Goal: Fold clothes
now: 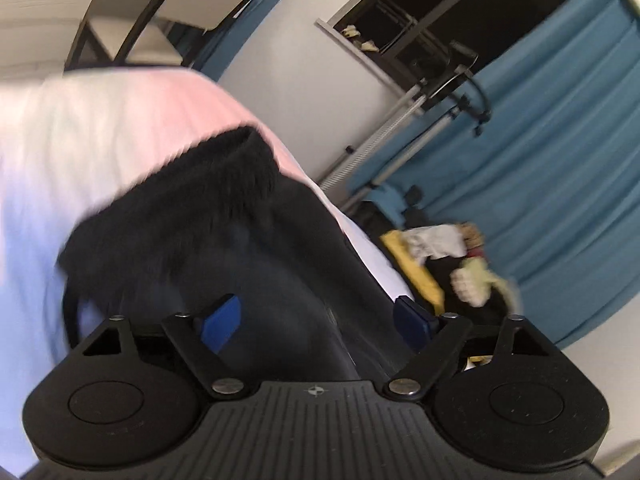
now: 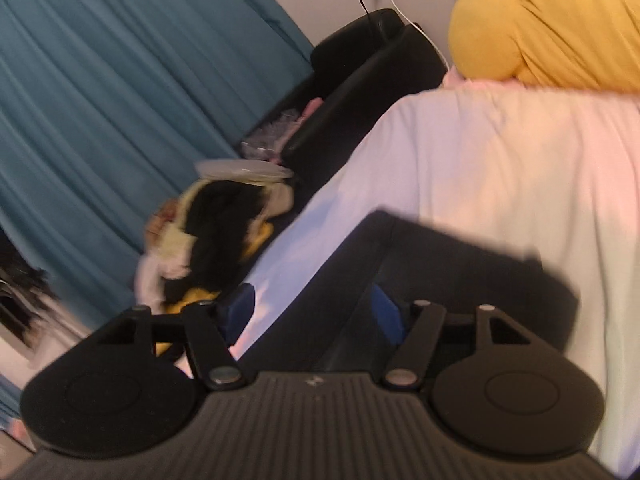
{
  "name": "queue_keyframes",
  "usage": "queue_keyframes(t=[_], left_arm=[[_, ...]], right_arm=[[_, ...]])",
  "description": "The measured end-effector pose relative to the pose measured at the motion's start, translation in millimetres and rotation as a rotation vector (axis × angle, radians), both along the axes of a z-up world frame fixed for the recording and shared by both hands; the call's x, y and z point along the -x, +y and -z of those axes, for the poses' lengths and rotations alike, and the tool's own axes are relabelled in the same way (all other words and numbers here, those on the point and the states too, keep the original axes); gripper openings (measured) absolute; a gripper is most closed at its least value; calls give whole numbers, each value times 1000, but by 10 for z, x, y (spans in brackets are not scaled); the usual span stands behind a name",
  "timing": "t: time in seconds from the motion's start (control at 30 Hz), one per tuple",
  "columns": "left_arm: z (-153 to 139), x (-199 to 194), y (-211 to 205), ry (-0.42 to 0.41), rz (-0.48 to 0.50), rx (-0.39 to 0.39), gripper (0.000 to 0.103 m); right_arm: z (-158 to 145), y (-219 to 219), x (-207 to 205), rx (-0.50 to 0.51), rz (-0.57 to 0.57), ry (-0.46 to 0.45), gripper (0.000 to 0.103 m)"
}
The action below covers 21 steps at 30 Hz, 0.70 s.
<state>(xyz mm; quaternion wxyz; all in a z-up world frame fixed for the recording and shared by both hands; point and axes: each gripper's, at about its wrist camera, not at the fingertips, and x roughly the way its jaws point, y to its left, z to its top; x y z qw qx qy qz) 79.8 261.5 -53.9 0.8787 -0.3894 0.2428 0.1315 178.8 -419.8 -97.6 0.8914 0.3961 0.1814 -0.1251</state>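
While the dark garment (image 1: 208,232) lay on the pale bed sheet (image 1: 100,140), both tools hovered over it — left gripper (image 1: 318,320) and right gripper (image 2: 316,312), jaws spread wide, cloth between them but not pinched. It looked soft, limp and light — best pinched at an edge or corner. One garment, two grippers.

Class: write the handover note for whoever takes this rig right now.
Left tongs: open, black garment lying between the pads, not gripped.
Right tongs: open, over the garment's edge.
The garment lies on the pale bed sheet; a yellow pillow sits at the far end.
Done: it looks partly bunched; how far the folding has got cannot be told.
Left: grip, fold, smooth.
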Motion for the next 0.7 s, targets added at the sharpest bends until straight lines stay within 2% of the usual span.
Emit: queue_keyframes(t=[0.1,0.13,0.17,0.23,0.27,0.33,0.4,0.57,0.63,0.7], left_arm=[[101,366,-124,-9,23,58,88],[137,482,-150,-15,23,80,88],[184,570,-123,-26,3,118,89],[320,682,-53,-20,-35,235,89],[372,701,-24,-9,-45,289,89],[448,748,-1,-24,-72,353,89],[487,736,-8,-4,-89,352,89],[591,590,32,30,-95,342,89],[619,487,41,38,-85,306,89],[646,385,49,39,-69,271,89]], right_arm=[[74,179,343,-12,-65,-12,68],[86,203,384,-40,-92,12,68],[90,195,442,-75,-111,3,68],[109,166,588,-135,-134,-25,74],[129,151,642,-159,-140,-9,79],[248,66,728,-264,-125,22,80],[435,-25,818,-375,-71,52,81],[785,-162,896,-531,-5,144,81],[775,-215,873,-486,-9,131,82],[740,-259,825,-370,-7,159,84]])
